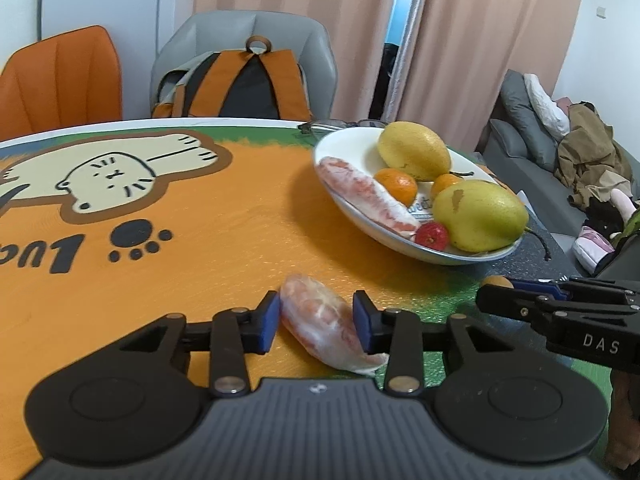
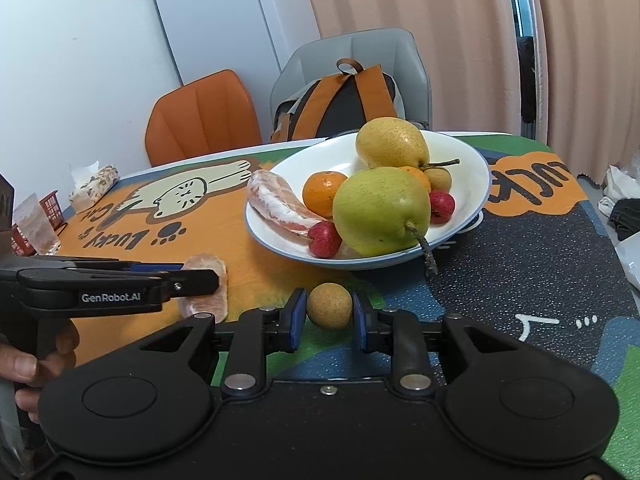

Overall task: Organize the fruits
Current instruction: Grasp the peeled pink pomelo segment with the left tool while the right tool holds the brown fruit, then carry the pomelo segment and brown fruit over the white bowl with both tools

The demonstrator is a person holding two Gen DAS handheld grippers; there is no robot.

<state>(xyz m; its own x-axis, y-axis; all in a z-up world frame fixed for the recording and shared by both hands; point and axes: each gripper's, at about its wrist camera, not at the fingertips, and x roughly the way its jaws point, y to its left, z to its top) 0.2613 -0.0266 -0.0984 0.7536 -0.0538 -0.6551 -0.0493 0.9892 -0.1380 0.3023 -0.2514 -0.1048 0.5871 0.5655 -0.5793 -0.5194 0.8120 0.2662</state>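
My left gripper (image 1: 318,316) is shut on a peeled pink pomelo segment (image 1: 320,320), its blue pads pressing both sides, low over the orange cat-print tablecloth (image 1: 200,248). My right gripper (image 2: 330,312) is shut on a small round brown fruit (image 2: 330,306) just in front of the white plate (image 2: 468,172). The plate (image 1: 352,144) holds two yellow-green pears (image 1: 478,216), small oranges (image 1: 396,186), small red fruits (image 1: 432,236) and another pomelo segment (image 1: 368,196). In the right wrist view the left gripper (image 2: 212,276) shows from the side, the pomelo segment (image 2: 208,300) partly hidden behind it.
An orange chair (image 1: 60,76) and a grey chair with an orange backpack (image 1: 248,84) stand at the table's far edge. Eyeglasses (image 1: 344,124) lie behind the plate. A red basket, a plastic cup (image 2: 36,220) and a wrapped snack (image 2: 94,184) sit far left. A sofa (image 1: 520,136) is at right.
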